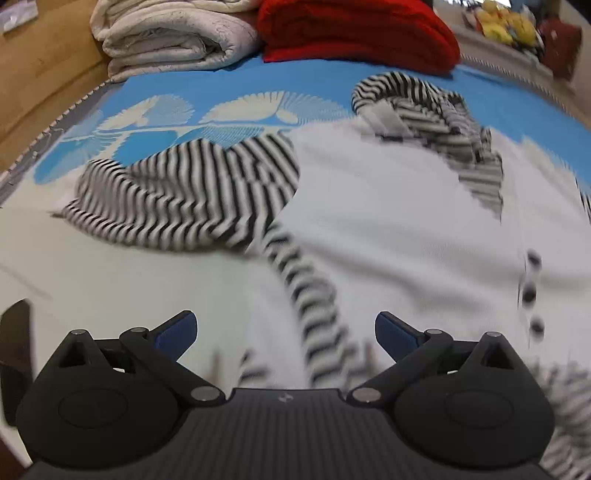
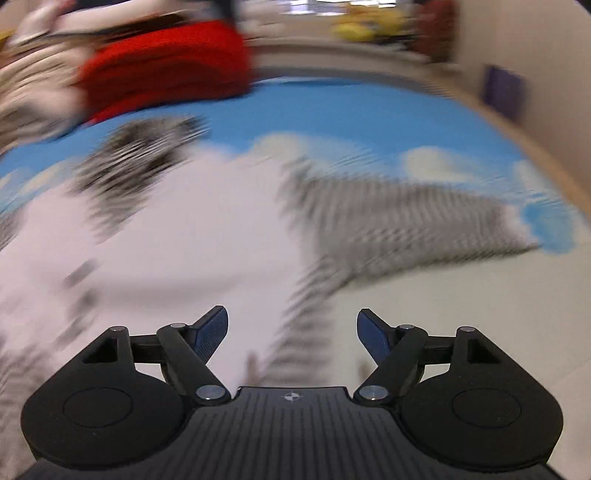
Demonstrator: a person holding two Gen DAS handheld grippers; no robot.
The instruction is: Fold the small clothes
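A small white garment (image 1: 388,214) with black-and-white striped sleeves and collar lies spread on a blue and white patterned bedcover (image 1: 229,85). Its left striped sleeve (image 1: 184,199) is bunched up; the striped collar (image 1: 417,99) is at the far side. Dark buttons (image 1: 530,291) show at the right. My left gripper (image 1: 286,334) is open and empty, just above the garment's near edge. In the right wrist view, which is blurred, the garment (image 2: 192,240) and its right striped sleeve (image 2: 406,225) lie ahead. My right gripper (image 2: 291,332) is open and empty over the side seam.
A folded cream blanket (image 1: 166,37) and a folded red blanket (image 1: 354,33) sit at the far edge of the bed. Wooden furniture (image 1: 37,66) stands at the left. A wall and a purple object (image 2: 504,92) are at the right.
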